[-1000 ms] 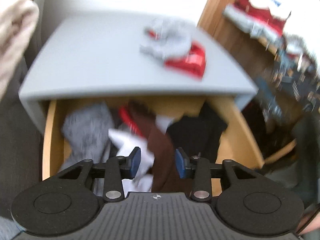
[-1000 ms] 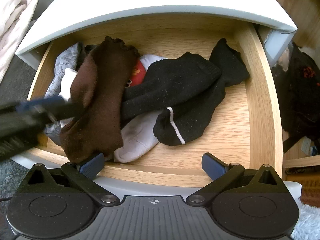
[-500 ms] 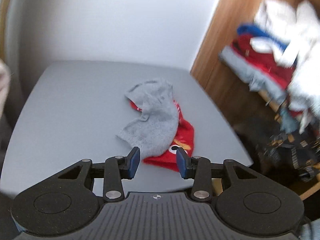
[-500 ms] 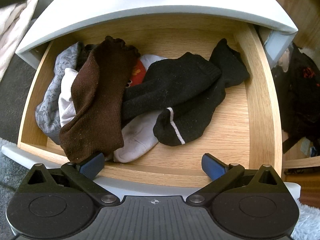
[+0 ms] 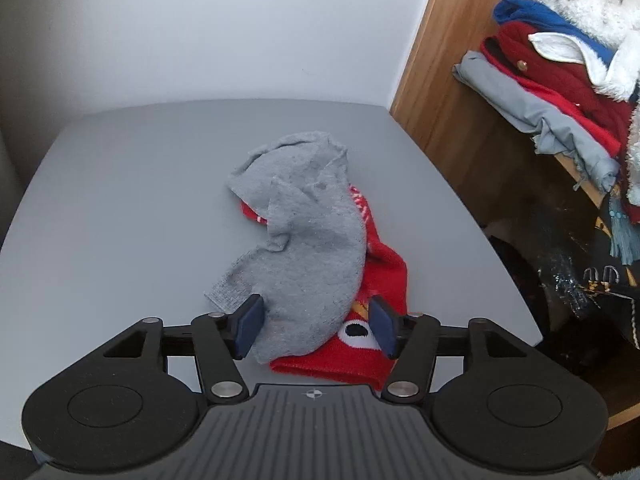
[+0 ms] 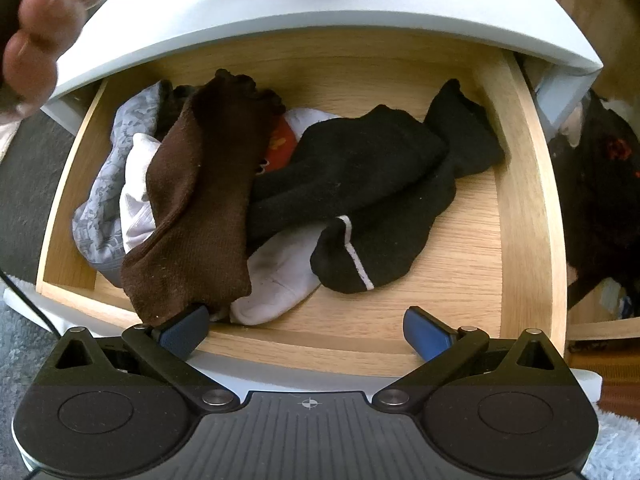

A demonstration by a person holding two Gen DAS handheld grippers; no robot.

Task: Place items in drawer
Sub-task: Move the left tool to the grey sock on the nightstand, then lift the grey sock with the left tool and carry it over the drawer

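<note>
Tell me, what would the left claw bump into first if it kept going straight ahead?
Most likely the grey sock, which lies right between and ahead of the left claw's open jaws, draped over the red sock on the cabinet top. Depth is hard to judge here.

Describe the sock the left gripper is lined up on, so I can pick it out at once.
Look at the grey cabinet top above the open drawer. Two socks lie there in one small heap, just ahead of the open left gripper. Yours is the plain grey sock, crumpled on top of the red patterned sock.
</note>
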